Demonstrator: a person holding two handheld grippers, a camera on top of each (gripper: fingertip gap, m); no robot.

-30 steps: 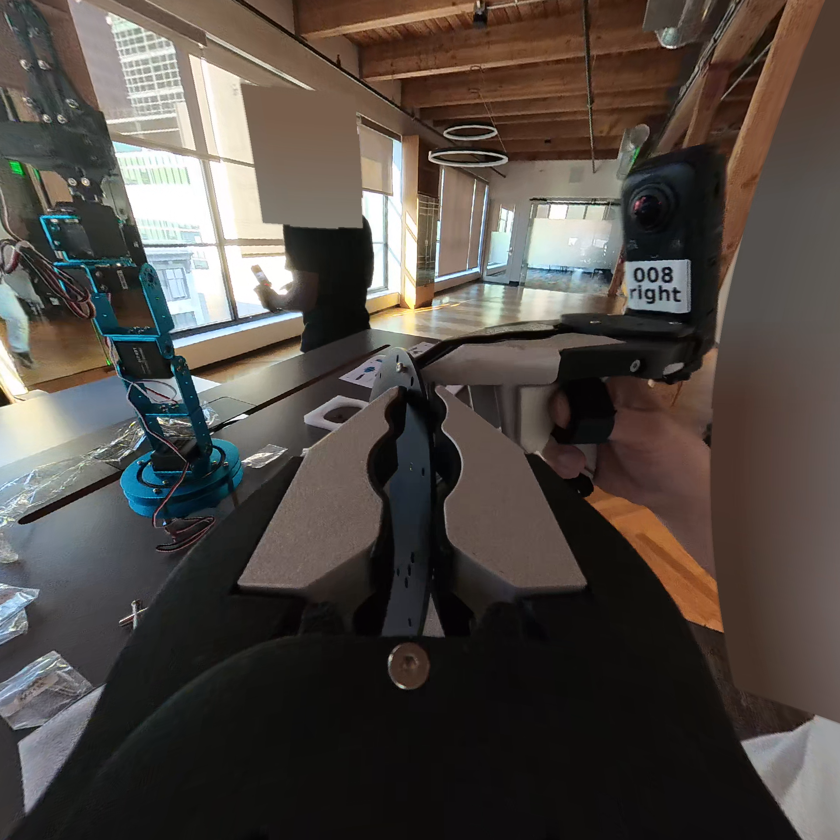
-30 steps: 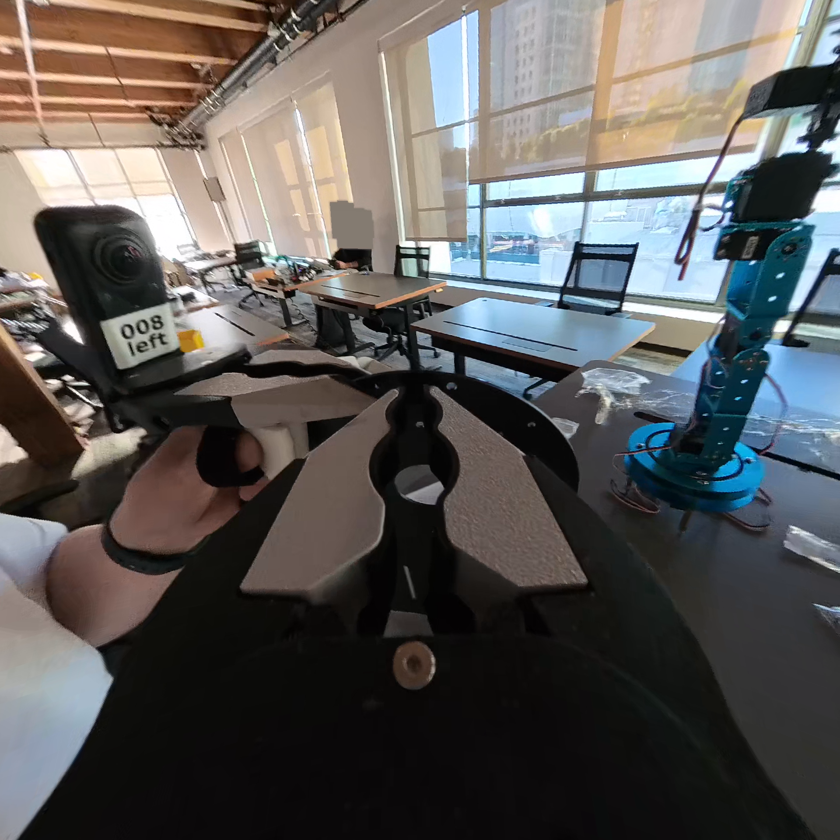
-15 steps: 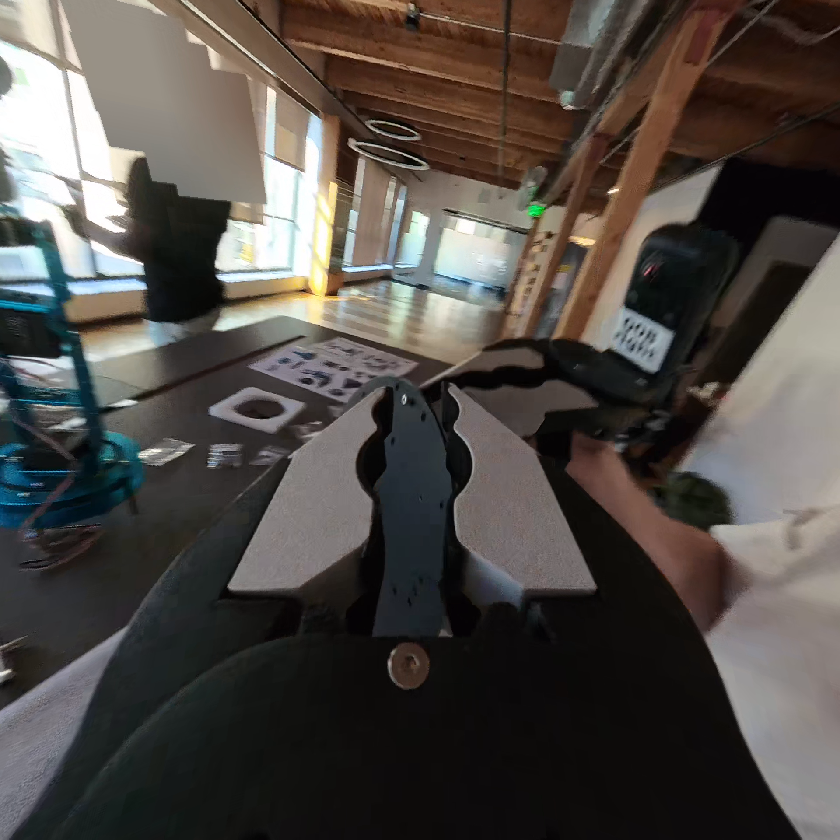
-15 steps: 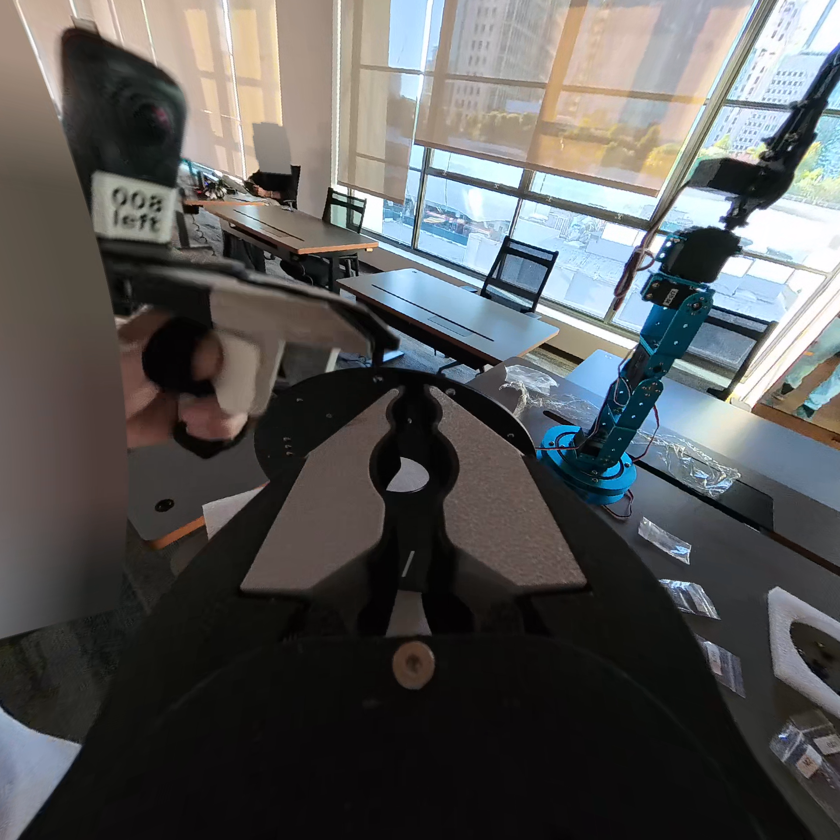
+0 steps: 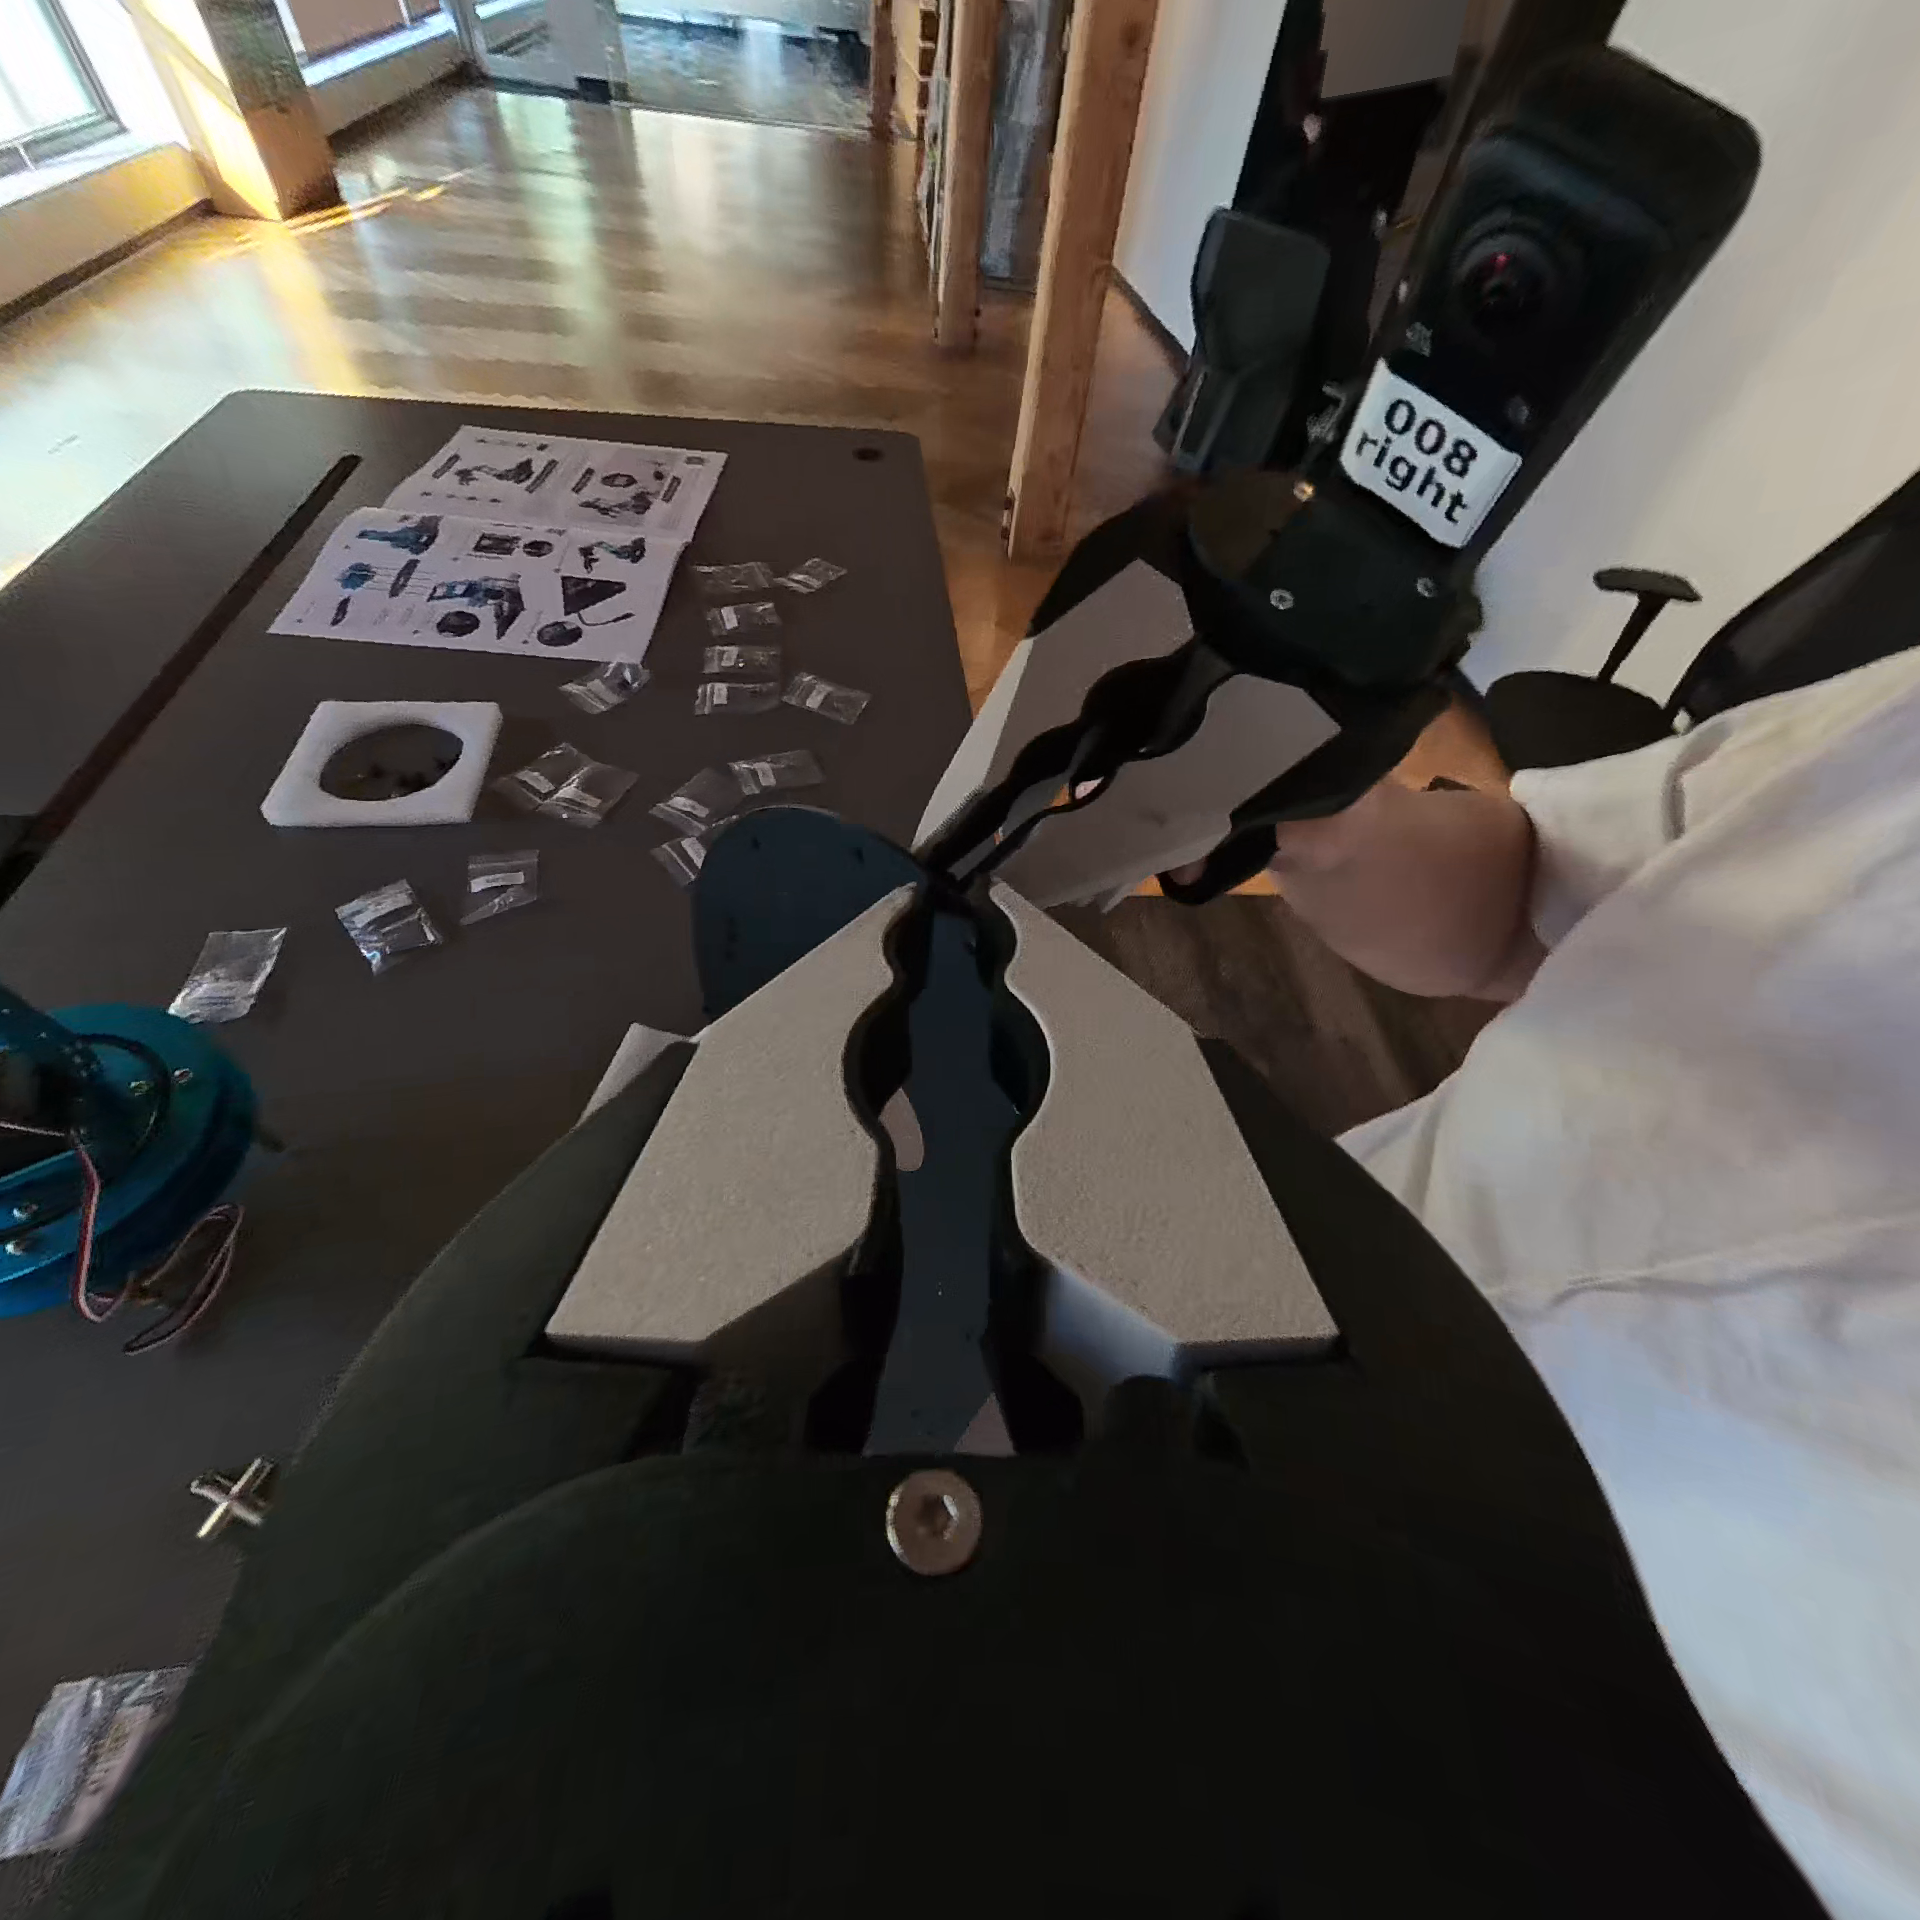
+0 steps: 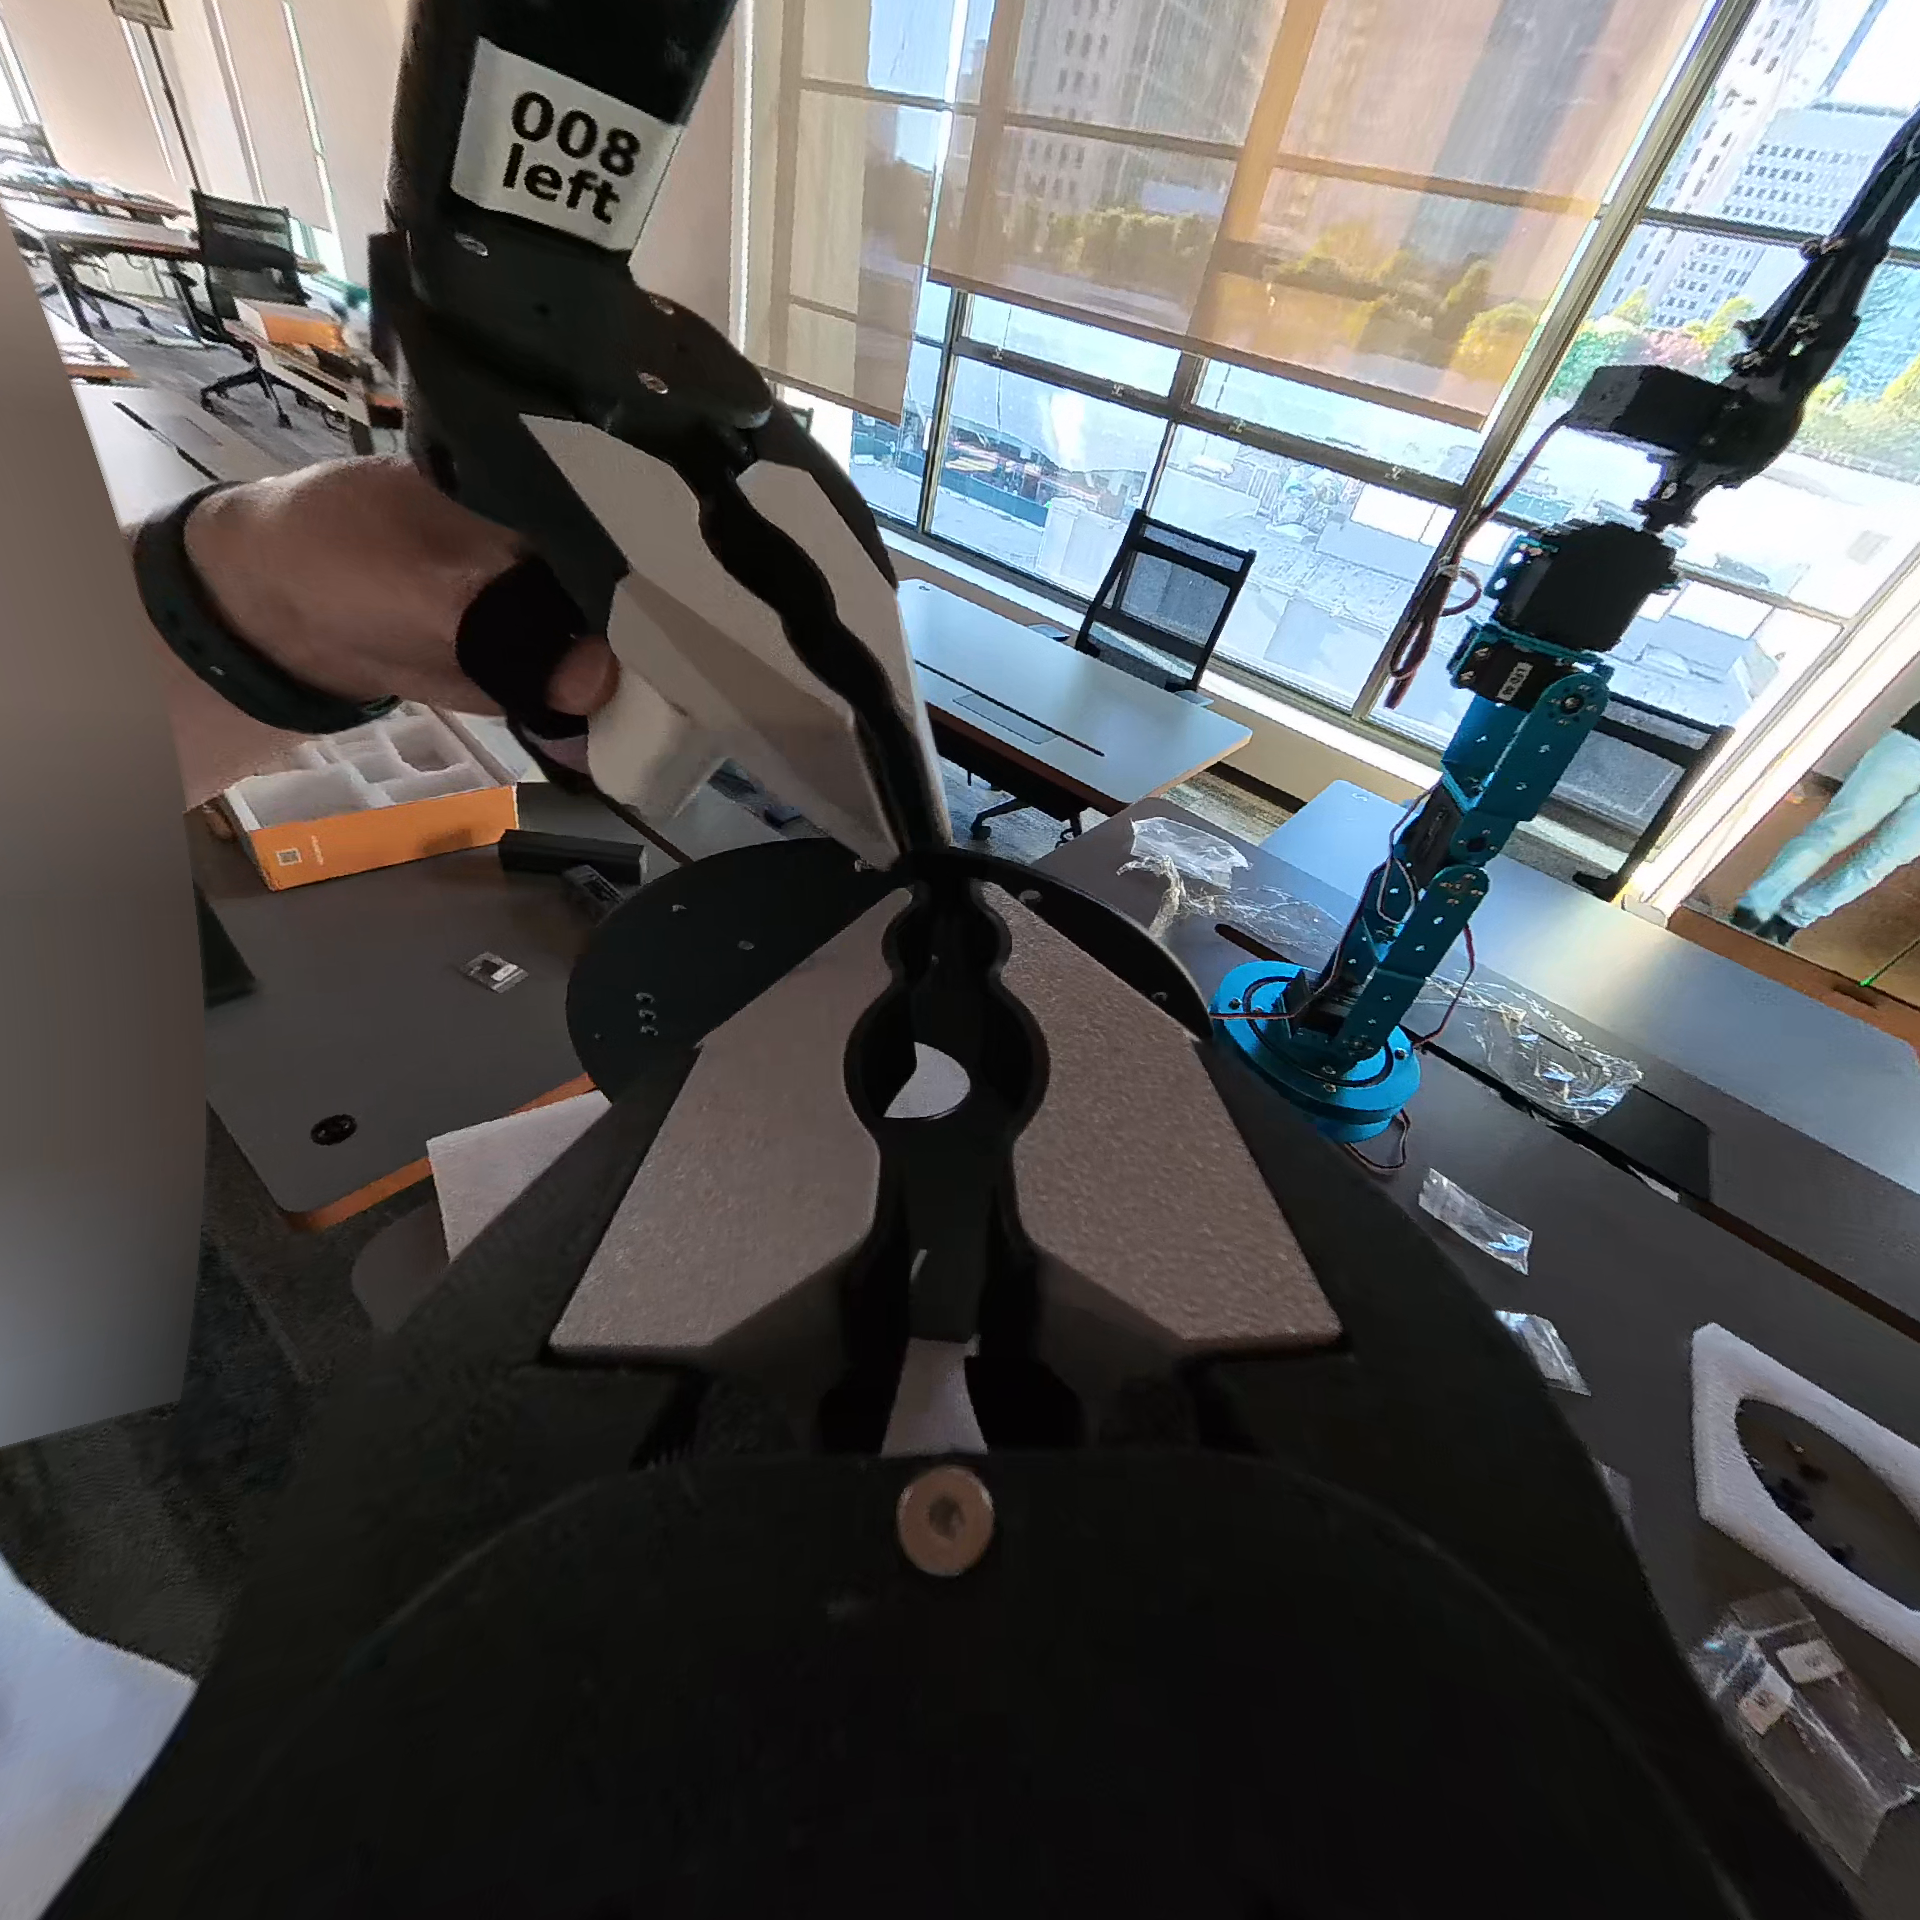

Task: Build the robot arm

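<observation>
A black round metal plate with small holes [image 5: 790,894] is held over the dark table [image 5: 436,1039] by both grippers. My left gripper [image 5: 954,896] is shut on it, and the plate runs edge-on between its fingers. My right gripper [image 5: 958,860] comes down from the upper right, and its tips meet the plate's rim just ahead of mine. In the right wrist view the plate [image 6: 686,966] spreads out behind the right gripper [image 6: 943,896], which is shut on it. The left gripper [image 6: 900,858] reaches down from the upper left to the same rim.
A blue robot arm kit [image 6: 1455,862] stands on the table, with its base [image 5: 114,1132] at my left. Several small clear parts bags [image 5: 561,784], a white foam square with a round hole [image 5: 301,800], instruction sheets [image 5: 499,551] and a cross-shaped tool [image 5: 234,1496] lie there. An orange box [image 6: 384,821] sits on a lower desk. Less than 4 cm separates the two grippers' tips.
Both grippers have tilted downward with the plate still held. The views swung from the room to the table top, and each gripper now appears higher and steeper in the other's view.
</observation>
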